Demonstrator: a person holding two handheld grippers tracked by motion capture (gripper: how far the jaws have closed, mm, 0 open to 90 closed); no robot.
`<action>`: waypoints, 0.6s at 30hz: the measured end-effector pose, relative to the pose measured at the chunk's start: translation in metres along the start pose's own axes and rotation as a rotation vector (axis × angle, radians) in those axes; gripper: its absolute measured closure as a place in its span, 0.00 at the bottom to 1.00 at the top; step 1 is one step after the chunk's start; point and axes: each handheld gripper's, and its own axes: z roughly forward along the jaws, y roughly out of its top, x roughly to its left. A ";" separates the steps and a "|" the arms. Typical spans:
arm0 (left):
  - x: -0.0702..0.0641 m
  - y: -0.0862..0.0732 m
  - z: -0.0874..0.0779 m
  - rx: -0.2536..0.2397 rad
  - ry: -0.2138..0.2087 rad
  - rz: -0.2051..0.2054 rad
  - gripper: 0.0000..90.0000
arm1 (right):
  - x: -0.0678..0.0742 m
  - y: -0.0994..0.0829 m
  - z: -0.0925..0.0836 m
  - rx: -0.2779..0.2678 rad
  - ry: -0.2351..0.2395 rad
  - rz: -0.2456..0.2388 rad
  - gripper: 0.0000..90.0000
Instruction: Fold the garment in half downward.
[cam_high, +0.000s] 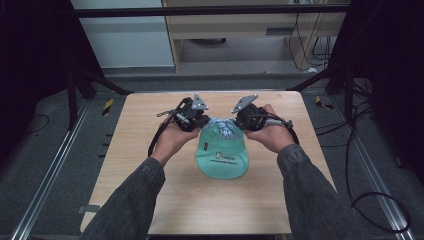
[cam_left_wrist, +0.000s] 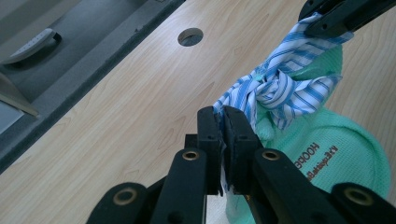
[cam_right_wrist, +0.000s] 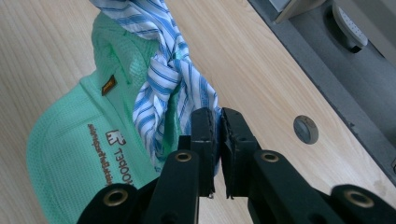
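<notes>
Striped cloth (cam_left_wrist: 280, 88): soft, light, knotted; hold at its ends.
Left claw (cam_left_wrist: 223, 122): pinching one end.
Right claw (cam_right_wrist: 217, 122): pinching the other.

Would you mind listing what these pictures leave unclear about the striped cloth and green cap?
- Striped cloth ends: hidden between the shut jaws, both gripper views.
- Green cap far part: covered by the cloth's knot.
- Cap lettering: too small in the high view, part legible in the gripper views.
</notes>
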 end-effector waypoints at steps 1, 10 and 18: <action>-0.001 -0.001 0.000 0.002 0.000 0.005 0.96 | 0.001 -0.001 0.001 -0.001 0.002 -0.002 0.93; -0.005 -0.008 0.007 0.012 -0.003 0.012 0.96 | 0.007 -0.011 0.005 -0.004 0.011 -0.011 0.94; -0.011 -0.015 0.010 0.006 -0.006 0.013 0.96 | 0.013 -0.019 0.007 -0.013 0.025 -0.012 0.94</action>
